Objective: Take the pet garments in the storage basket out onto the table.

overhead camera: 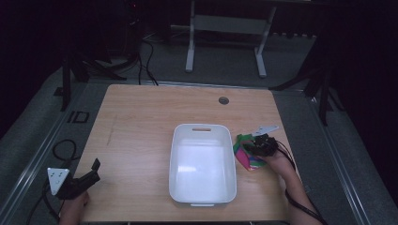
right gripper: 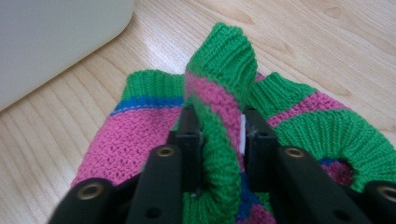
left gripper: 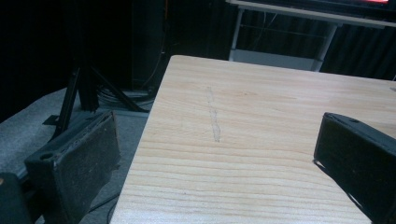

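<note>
Just right of the white tub (overhead camera: 202, 164), the right hand-held gripper (right gripper: 219, 140) pinched a fold of the knitted striped garment (right gripper: 154, 126): soft, light, best gripped at a bunched ridge.

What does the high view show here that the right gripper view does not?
High view alone: the whole white rectangular plastic tub, the left hand-held gripper with jaws apart over the table's near-left corner, and the floor beyond. Right gripper view alone: the knit ribbing up close, a green-and-pink fold standing between the jaws. Both: the right hand-held gripper, the striped green, pink and blue knitted cloth, and the light wooden table.
</note>
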